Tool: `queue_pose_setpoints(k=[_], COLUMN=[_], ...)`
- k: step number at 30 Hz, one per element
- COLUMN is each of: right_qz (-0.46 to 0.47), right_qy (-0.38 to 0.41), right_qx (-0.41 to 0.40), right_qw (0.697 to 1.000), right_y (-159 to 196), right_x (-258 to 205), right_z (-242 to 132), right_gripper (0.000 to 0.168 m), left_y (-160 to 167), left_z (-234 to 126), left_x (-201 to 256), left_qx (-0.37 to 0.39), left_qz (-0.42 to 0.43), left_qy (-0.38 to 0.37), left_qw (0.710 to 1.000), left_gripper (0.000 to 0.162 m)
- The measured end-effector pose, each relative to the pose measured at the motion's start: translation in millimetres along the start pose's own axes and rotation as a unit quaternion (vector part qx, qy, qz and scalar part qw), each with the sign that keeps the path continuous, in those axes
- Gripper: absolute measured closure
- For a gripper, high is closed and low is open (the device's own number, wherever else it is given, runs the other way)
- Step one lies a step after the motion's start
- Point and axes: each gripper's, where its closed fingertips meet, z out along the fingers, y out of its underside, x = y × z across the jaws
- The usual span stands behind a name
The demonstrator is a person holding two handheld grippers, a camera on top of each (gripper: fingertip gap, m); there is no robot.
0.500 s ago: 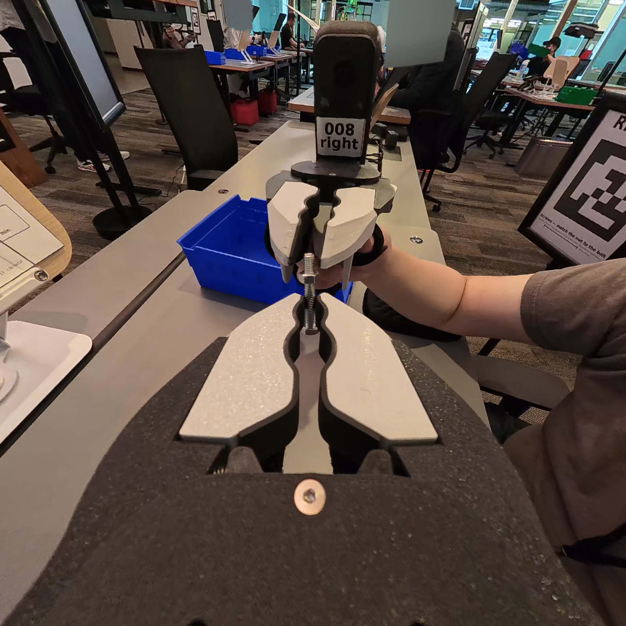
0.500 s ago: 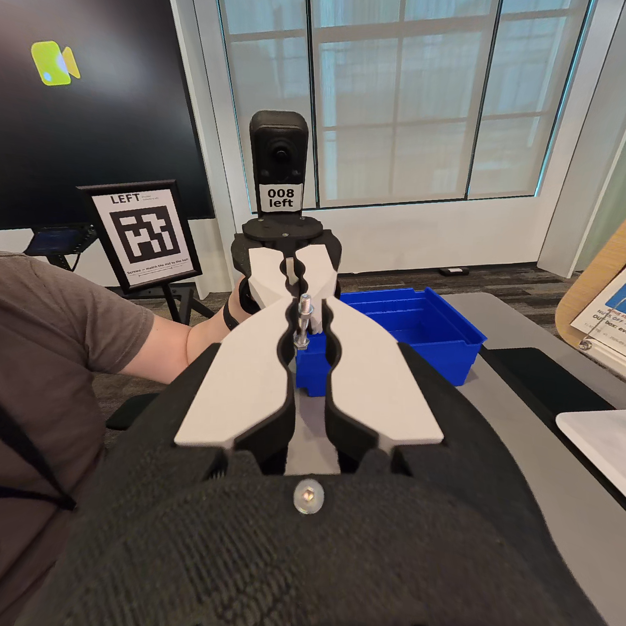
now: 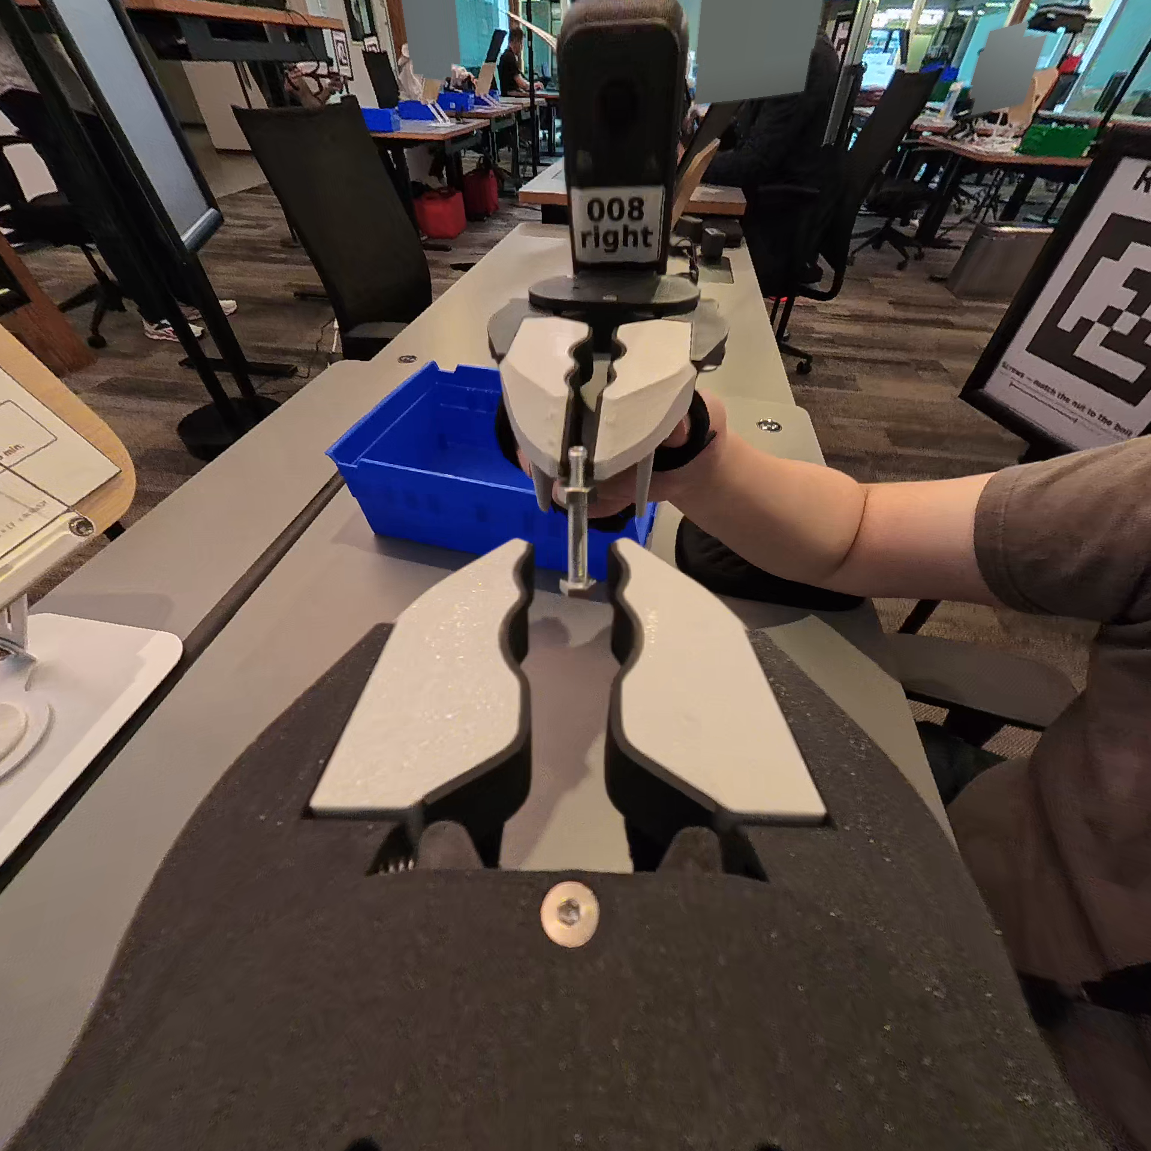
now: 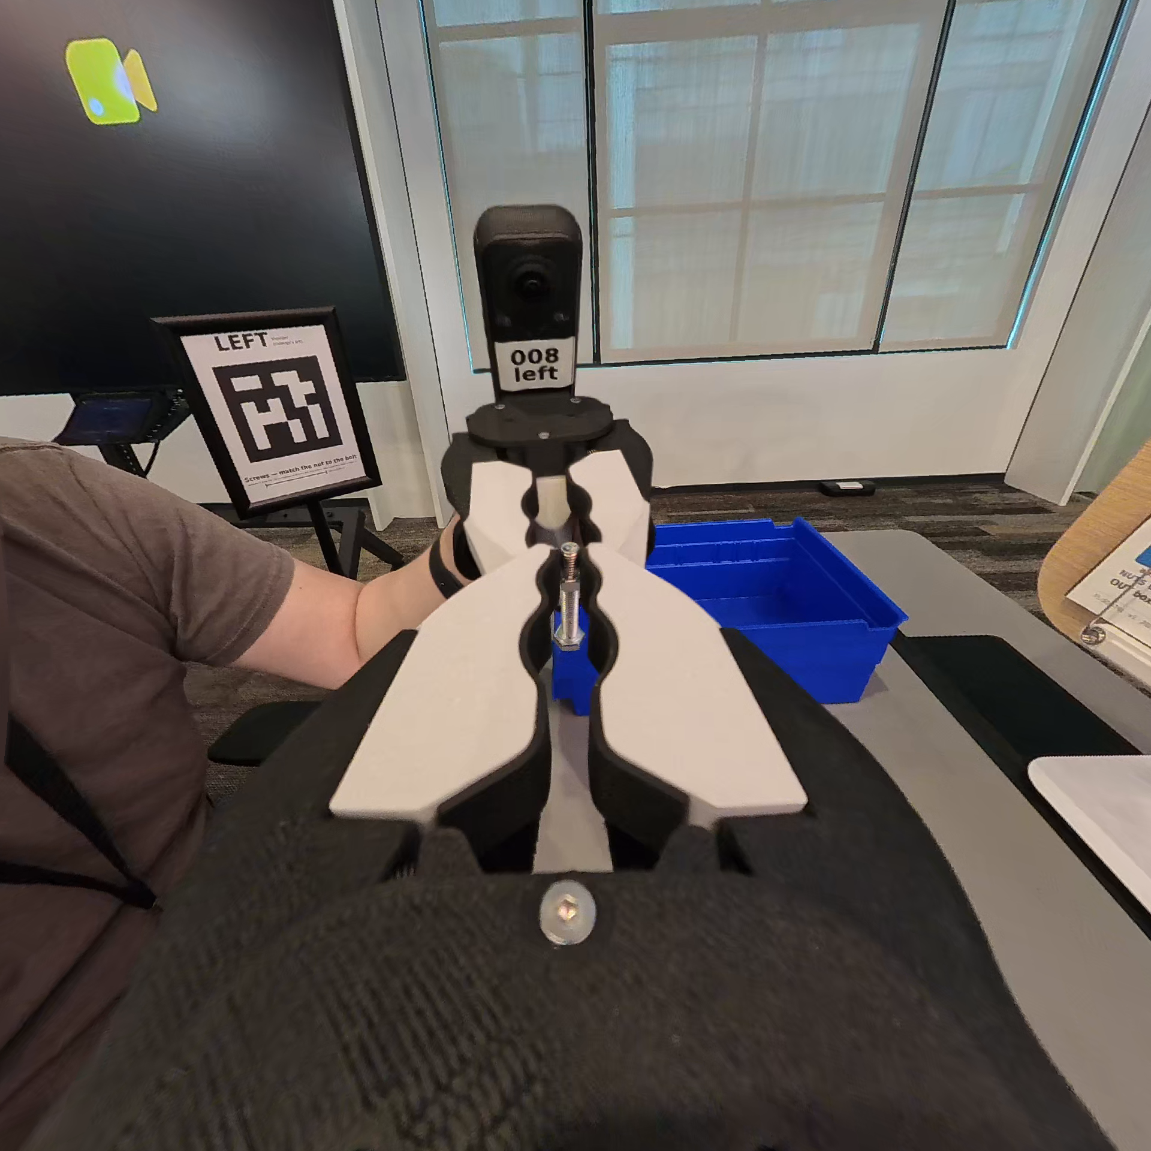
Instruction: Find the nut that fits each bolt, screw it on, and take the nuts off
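Observation:
A silver bolt point(image 3: 577, 542) hangs upright in the air, hex head down, with a nut point(image 3: 570, 496) threaded on its shank. My right gripper point(image 3: 585, 492) is shut on the nut and carries the bolt. In the right wrist view the bolt point(image 4: 568, 613) and nut point(image 4: 568, 590) sit between my right gripper's point(image 4: 568, 554) closed tips. My left gripper point(image 3: 572, 551) is open, with its tips on either side of the bolt's lower end and not touching it. It also shows facing me in the right wrist view point(image 4: 554, 529), jaws apart.
A blue bin point(image 3: 436, 473) stands on the grey table point(image 3: 249, 498) just behind the grippers; it also shows in the right wrist view point(image 4: 778, 598). A white base point(image 3: 75, 685) and a wooden board with papers point(image 3: 56, 473) stand at the left. Framed marker signs point(image 4: 274, 411) stand beyond the table. Less than 4 cm separates the two grippers' tips.
My left gripper was shut on the bolt's head end and has now opened and let go. The right gripper still holds the nut with the bolt hanging from it.

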Motion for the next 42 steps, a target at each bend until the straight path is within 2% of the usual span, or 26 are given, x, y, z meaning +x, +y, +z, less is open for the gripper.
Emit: queue_pose_setpoints(k=[4,8,13,16,18,28,31,42], right_qz=[-0.017,-0.037,-0.059,-0.063,-0.062,-0.07,-0.072,-0.067], right_qy=[-0.001,-0.026,-0.037,-0.034,-0.032,-0.055,-0.059,-0.078], right_qx=[-0.015,-0.025,-0.027,-0.026,-0.023,-0.02,-0.021,-0.012], right_qw=[1.0,0.999,0.997,0.997,0.997,0.996,0.995,0.995], right_y=[0,-2,-5,-7,-8,-8,-8,-9], right_x=[-3,-14,-21,-21,-20,-27,-29,-33], right_z=[-3,-5,-8,-10,-11,-11,-11,-12], right_gripper=[0.162,0.162,0.162,0.162,0.162,0.162,0.162,0.162], left_y=[6,10,12,9,6,5,5,4], left_z=[4,12,17,17,16,16,15,17], left_x=[4,12,14,14,14,28,29,34], left_qx=[-0.009,-0.017,-0.014,-0.002,0.01,0.013,0.013,0.016], left_qz=[0.005,0.013,0.032,0.049,0.055,0.05,0.057,0.063], left_qy=[0.014,0.035,0.036,0.028,0.024,0.066,0.066,0.076], left_qw=[1.0,0.999,0.999,0.998,0.998,0.996,0.996,0.995], left_gripper=[0.125,0.124,0.129,0.14,0.141,0.146,0.151,0.151])
